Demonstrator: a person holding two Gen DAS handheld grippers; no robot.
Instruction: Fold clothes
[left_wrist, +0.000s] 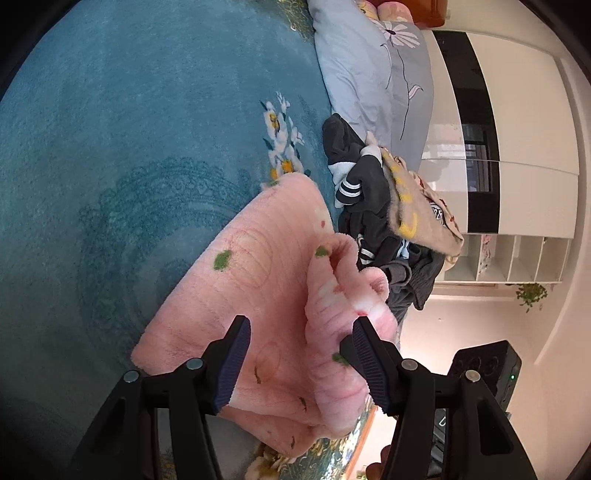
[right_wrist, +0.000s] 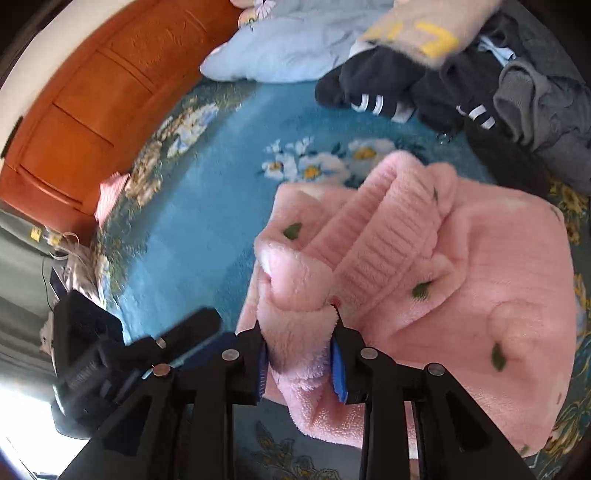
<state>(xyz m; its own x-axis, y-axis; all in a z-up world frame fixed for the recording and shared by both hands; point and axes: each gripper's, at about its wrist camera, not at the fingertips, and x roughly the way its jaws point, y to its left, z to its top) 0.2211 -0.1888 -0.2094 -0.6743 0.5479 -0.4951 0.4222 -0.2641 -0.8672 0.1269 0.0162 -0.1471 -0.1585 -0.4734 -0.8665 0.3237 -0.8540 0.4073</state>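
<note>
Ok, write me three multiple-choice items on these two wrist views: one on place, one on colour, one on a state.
1. Where does the pile of dark clothes lie, seen from the left wrist?
A. beyond the pink garment, on the blue bedspread
B. inside the white shelves
C. hanging on the wooden headboard

2. What colour are the small patches on the pink garment?
A. yellow
B. green
C. white

3. How does the right gripper stand?
A. open over bare bedspread
B. out of view
C. jaws closed on a bunched fold of the pink garment

Answers:
1 A: the dark heap sits past the pink fleece, on the blue cover.
2 B: green spots dot the fleece in both views.
3 C: pink fleece is pinched between the blue pads.
</note>
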